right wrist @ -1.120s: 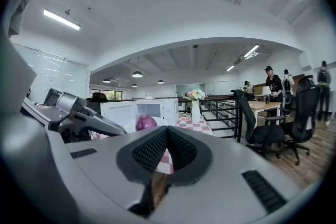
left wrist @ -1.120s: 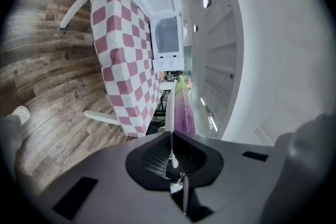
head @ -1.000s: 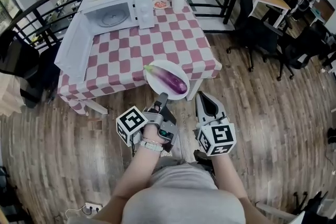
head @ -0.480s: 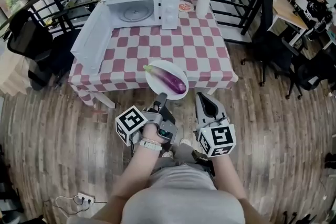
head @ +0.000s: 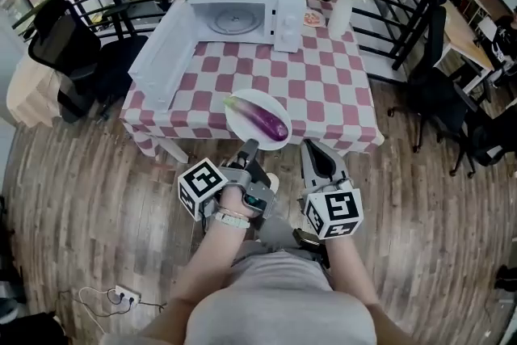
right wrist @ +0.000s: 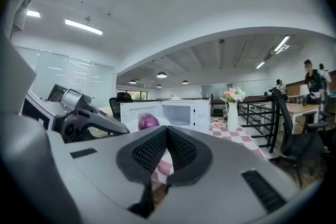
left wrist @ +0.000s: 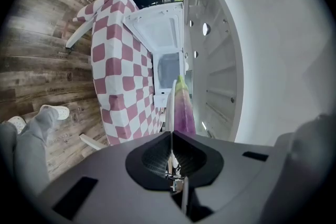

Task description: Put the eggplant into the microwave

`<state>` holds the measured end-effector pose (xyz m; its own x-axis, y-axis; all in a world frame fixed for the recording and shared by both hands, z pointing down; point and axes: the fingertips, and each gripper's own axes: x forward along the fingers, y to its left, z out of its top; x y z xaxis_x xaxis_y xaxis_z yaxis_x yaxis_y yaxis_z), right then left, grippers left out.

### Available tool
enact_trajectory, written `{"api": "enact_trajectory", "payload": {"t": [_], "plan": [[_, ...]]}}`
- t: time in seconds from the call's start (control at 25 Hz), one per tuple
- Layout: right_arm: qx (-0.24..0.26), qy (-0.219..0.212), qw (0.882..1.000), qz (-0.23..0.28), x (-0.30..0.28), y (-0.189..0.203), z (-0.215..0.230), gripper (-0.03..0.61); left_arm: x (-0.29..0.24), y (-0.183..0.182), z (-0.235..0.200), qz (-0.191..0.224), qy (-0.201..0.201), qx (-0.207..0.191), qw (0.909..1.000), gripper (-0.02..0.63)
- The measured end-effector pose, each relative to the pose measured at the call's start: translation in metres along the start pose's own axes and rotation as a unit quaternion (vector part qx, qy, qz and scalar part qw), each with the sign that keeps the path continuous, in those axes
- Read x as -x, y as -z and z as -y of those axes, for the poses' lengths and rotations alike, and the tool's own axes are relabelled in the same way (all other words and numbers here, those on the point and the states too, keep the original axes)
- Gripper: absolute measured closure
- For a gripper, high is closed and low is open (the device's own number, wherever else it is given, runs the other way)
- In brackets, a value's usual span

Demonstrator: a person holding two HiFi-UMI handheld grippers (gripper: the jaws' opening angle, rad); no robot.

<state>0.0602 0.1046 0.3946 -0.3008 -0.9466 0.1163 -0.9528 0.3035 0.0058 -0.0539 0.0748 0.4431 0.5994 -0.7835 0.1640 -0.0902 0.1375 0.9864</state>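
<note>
Left hand-held gripper (head: 251, 145), held near level, clamps rim of round white plate (head: 241, 128) carrying purple eggplant (head: 260, 118); right hand-held gripper (head: 313, 148) beside it, jaws together, empty.

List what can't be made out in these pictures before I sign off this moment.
- small dish beside the vase, head view: its contents are too small to identify.
- microwave controls: too small to read in every view.
- eggplant, right gripper view: mostly hidden behind the right gripper; only a purple top shows.
- plate, left gripper view: seen edge-on, so its face is hidden.
</note>
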Motion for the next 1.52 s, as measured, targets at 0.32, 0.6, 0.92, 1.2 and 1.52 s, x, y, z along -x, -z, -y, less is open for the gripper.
{"api": "enact_trajectory", "payload": {"t": [0.32, 0.6, 0.92, 1.2, 1.52], "plan": [[-0.005, -0.022, 1.000, 0.004, -0.041, -0.001, 0.004, 0.554, -0.024, -0.028, 0.004, 0.020, 0.000, 0.003, 0.9998, 0.601], [-0.007, -0.042, 0.999, 0.002, -0.088, -0.002, 0.015, 0.554, -0.058, -0.060, 0.011, 0.040, 0.001, 0.006, 0.9992, 0.600], [-0.003, -0.062, 0.998, -0.001, -0.149, -0.008, 0.025, 0.554, -0.103, -0.098, 0.019, 0.055, -0.001, 0.001, 0.9985, 0.600], [-0.006, -0.069, 0.998, -0.001, -0.197, -0.015, 0.037, 0.554, -0.138, -0.128, 0.026, 0.064, -0.004, 0.007, 0.9979, 0.600], [-0.012, -0.080, 0.997, -0.011, -0.254, -0.017, 0.047, 0.554, -0.178, -0.171, 0.026, 0.081, -0.018, 0.003, 0.9966, 0.600]]}}
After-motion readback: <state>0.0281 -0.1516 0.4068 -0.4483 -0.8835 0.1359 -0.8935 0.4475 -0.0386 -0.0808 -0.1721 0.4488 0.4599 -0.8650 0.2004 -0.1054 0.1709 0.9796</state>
